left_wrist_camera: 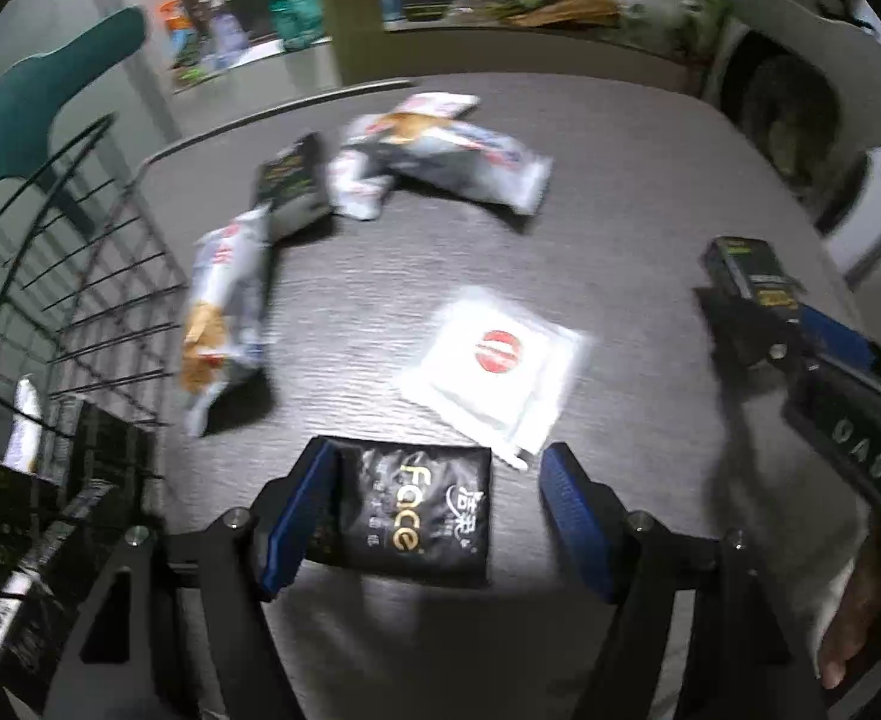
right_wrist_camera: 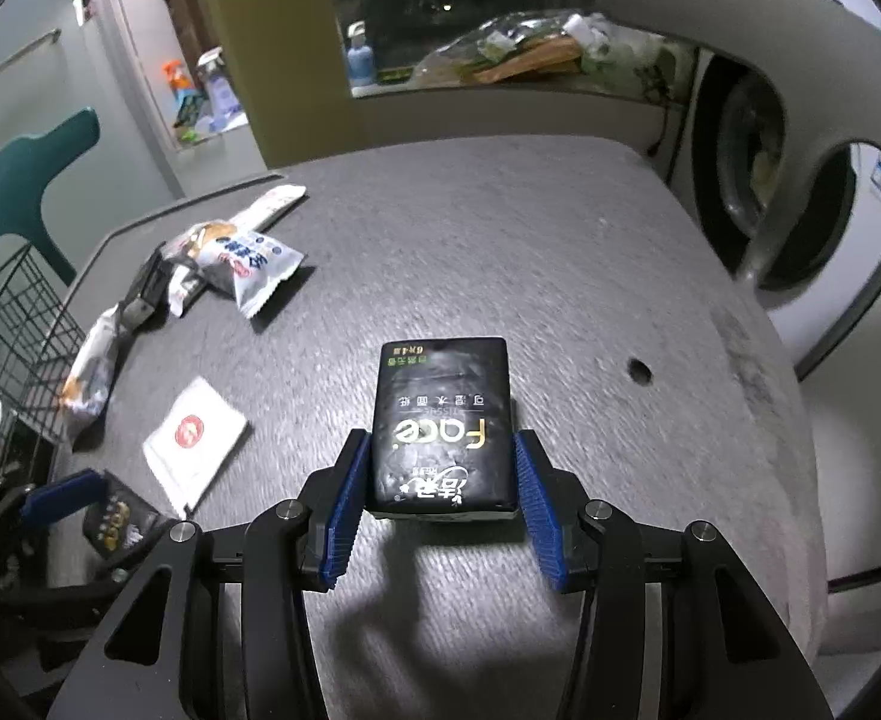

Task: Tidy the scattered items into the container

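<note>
My left gripper point(left_wrist_camera: 440, 468) is open around a black "Face" tissue pack point(left_wrist_camera: 419, 516) that lies on the grey table point(left_wrist_camera: 620, 180); the left pad touches it, the right pad stands apart. My right gripper point(right_wrist_camera: 440, 462) has its blue pads against both sides of another black "Face" tissue pack point(right_wrist_camera: 443, 420). A white sachet with a red dot point(left_wrist_camera: 494, 360) lies just beyond the left gripper. White snack packets point(left_wrist_camera: 440, 156) and a third black pack point(left_wrist_camera: 293, 186) lie farther back. A black wire basket point(left_wrist_camera: 50, 312) at the left holds several items.
A teal chair point(left_wrist_camera: 32, 102) stands behind the basket. A washing machine point(right_wrist_camera: 800, 228) and a grey chair back point(right_wrist_camera: 740, 12) are to the right of the table. The table has a small hole point(right_wrist_camera: 640, 369) near its right edge.
</note>
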